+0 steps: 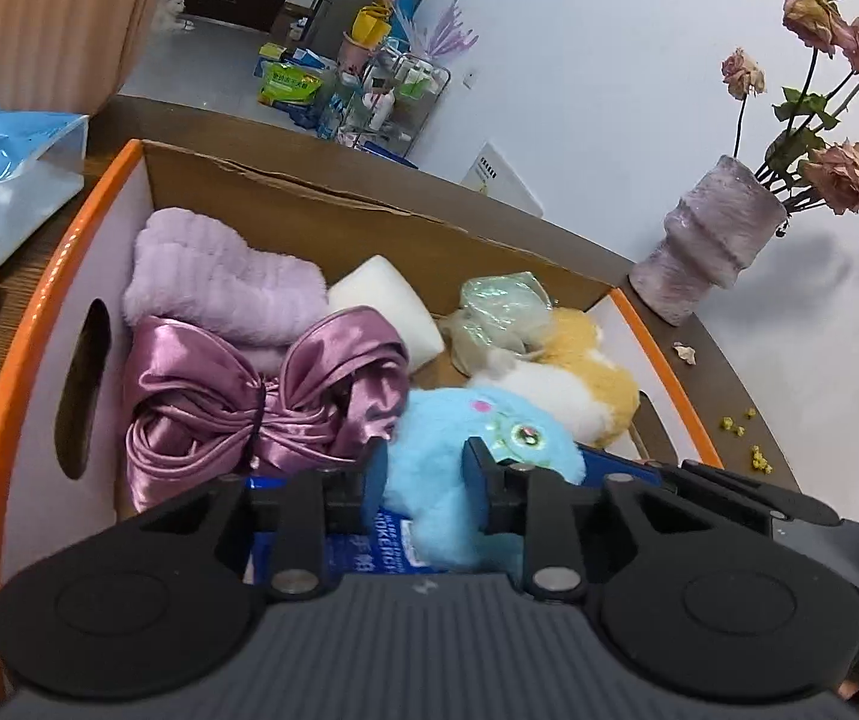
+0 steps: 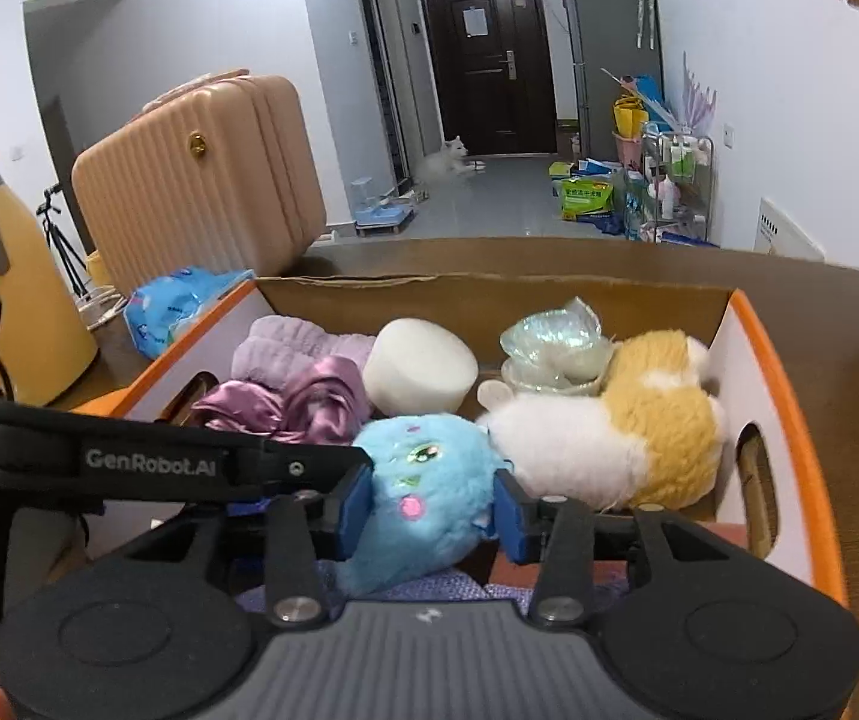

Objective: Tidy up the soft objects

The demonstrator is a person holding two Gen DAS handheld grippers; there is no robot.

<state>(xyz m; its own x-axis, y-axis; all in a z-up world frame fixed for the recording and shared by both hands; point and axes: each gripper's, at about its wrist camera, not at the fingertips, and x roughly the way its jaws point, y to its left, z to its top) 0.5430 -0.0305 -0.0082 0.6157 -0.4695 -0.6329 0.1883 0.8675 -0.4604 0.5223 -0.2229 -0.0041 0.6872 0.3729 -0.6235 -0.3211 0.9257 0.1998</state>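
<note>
Box w/ orange rim sits on brown table; already holds most of the soft stuff.

Inside, left side: lilac fluffy towel at back, purple satin bow in front of it, touching. Centre back: white foam block. Right side: iridescent wrapped bundle at back, white-and-yellow plush lying in front of it, filling the right half.

Blue plush is the item in hand. It's at the near edge of the box, centre, against the white-and-yellow plush. Both tools are on it.

L gripper: fingers pinching the blue plush's fur, pads pressed into both flanks.
R gripper: fingers also either side of the plush, pads touching the fur; reads as a light pinch, jaws wider than L. Can't tell how firm.

Under the plush: blue printed packet, seen in left wrist view; woven purple fabric shows low in right wrist view. Can't tell if either is in the box.

Progress, judged: nearly done. Five items settled, sixth being placed. Left: let go of blue plush, check it sits inside.

Off-task nearby: blue-white pouch left of box, vase of dried roses to the right.
</note>
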